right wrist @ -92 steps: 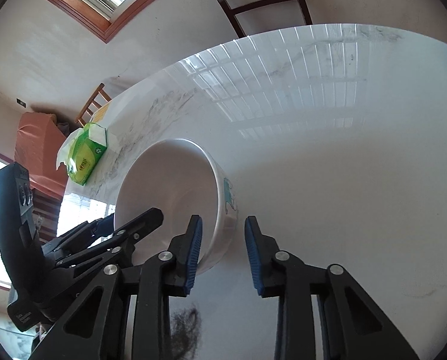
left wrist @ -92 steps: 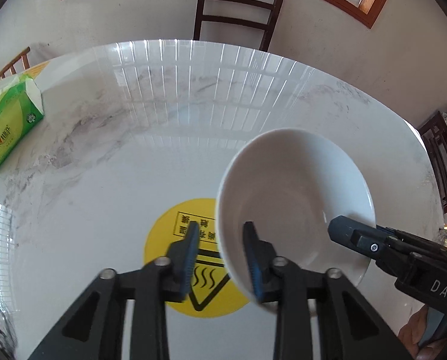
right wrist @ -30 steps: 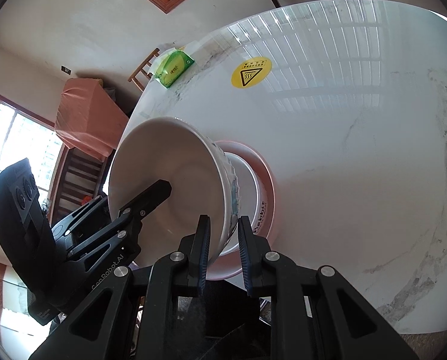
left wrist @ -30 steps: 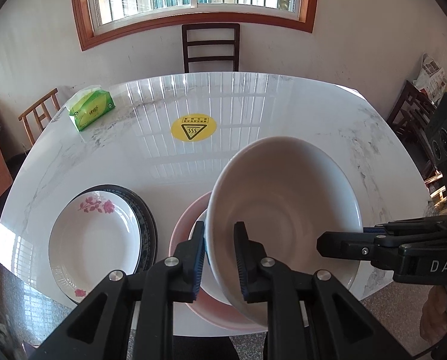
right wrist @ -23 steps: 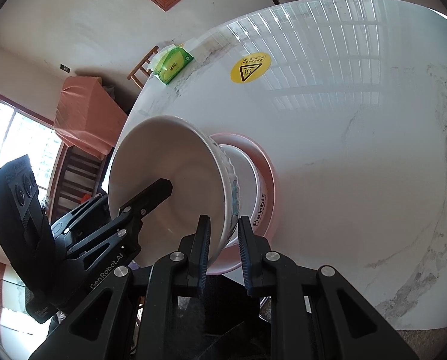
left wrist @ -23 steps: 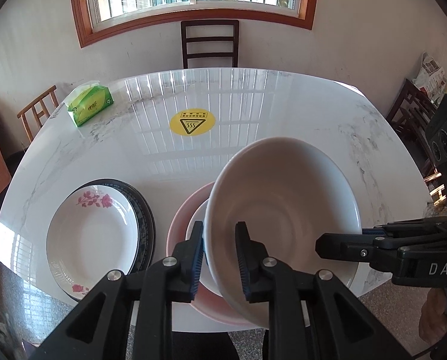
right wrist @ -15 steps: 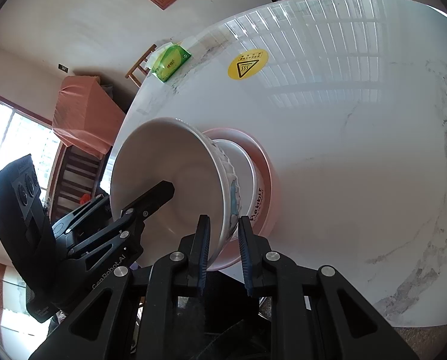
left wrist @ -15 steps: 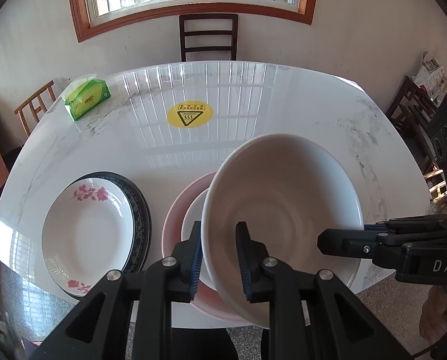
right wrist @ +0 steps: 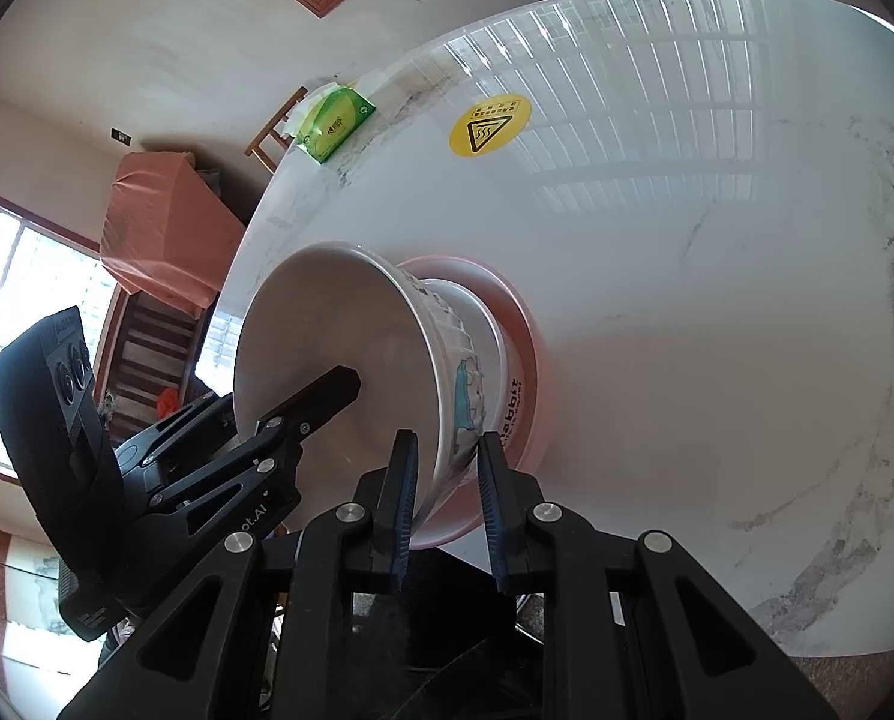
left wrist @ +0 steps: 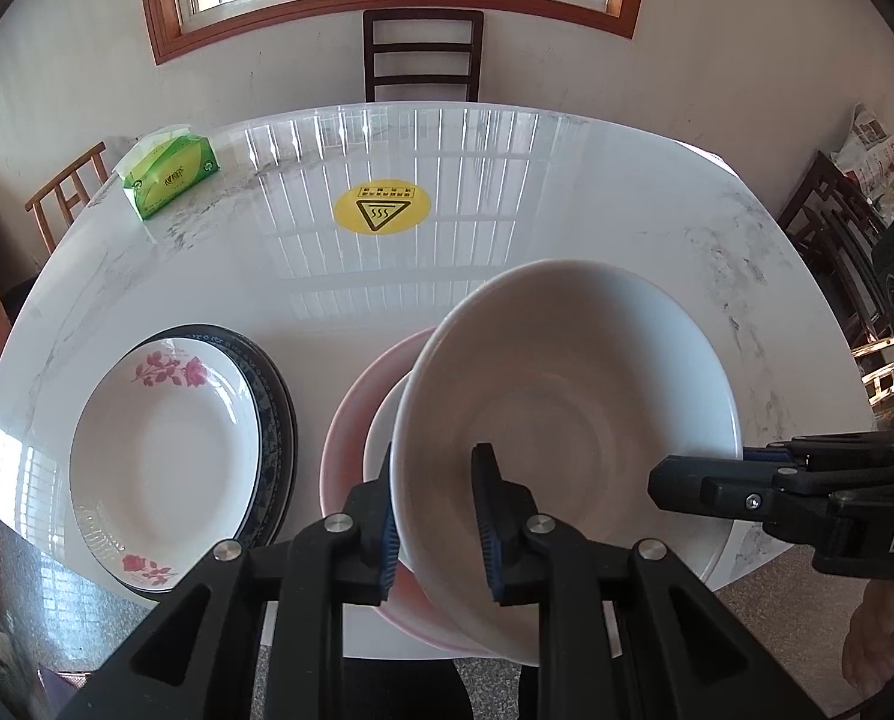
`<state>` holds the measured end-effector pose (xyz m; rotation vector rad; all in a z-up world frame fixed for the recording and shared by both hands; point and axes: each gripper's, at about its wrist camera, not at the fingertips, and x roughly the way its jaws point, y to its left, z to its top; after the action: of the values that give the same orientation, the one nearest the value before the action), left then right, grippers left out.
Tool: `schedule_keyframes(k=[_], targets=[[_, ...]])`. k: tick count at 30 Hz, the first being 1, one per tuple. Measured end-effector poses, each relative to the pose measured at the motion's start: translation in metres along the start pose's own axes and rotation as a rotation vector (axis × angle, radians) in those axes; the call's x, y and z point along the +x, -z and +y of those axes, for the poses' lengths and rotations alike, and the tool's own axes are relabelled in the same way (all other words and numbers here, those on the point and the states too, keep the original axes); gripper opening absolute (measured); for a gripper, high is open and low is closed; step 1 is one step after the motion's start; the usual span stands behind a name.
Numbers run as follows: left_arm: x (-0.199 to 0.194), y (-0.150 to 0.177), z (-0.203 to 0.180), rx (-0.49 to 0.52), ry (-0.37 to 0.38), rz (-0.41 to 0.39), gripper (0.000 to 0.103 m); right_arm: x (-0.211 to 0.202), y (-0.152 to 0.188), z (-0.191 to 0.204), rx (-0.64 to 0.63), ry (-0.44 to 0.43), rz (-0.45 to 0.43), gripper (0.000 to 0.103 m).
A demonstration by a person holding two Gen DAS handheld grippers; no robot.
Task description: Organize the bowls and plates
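A large white bowl (left wrist: 579,396) hangs tilted over the near table edge, held from both sides. My left gripper (left wrist: 435,519) is shut on its near-left rim, one pad inside and one outside. My right gripper (right wrist: 445,504) is shut on the opposite rim, by the blue picture on the bowl's (right wrist: 333,360) outer wall. Right under it a smaller white bowl (right wrist: 510,387) with lettering sits in a pink plate (left wrist: 351,438). Whether the big bowl touches the smaller one I cannot tell. To the left a rose-patterned plate (left wrist: 159,450) lies on a dark-rimmed plate (left wrist: 282,420).
The marble table (left wrist: 567,180) carries a green tissue box (left wrist: 168,174) at its far left and a round yellow warning sticker (left wrist: 382,211) in the middle. A dark chair (left wrist: 423,54) stands behind it under the window. More chairs stand at both sides.
Both grippers, open around the rim three seconds ago, closed on it and brought the bowl from the sticker to the near edge. In the last second it sank slightly toward the pink plate.
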<state>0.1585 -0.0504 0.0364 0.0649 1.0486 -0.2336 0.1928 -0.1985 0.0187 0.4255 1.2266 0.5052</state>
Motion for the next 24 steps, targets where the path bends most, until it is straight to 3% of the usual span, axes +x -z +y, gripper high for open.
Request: schedule_keyframes(k=[8, 17, 24], targets=[[0.009, -0.001, 0.008, -0.006, -0.003, 0.020, 0.021, 0.005, -0.003, 0.000, 0.002, 0.009, 0.008, 0.020], [0.007, 0.000, 0.014, -0.009, -0.035, -0.010, 0.023, 0.007, -0.002, -0.003, 0.011, 0.005, 0.005, 0.023], [-0.003, 0.004, 0.021, -0.015, -0.019, -0.035, 0.024, 0.002, -0.001, -0.004, 0.011, -0.031, -0.025, 0.023]])
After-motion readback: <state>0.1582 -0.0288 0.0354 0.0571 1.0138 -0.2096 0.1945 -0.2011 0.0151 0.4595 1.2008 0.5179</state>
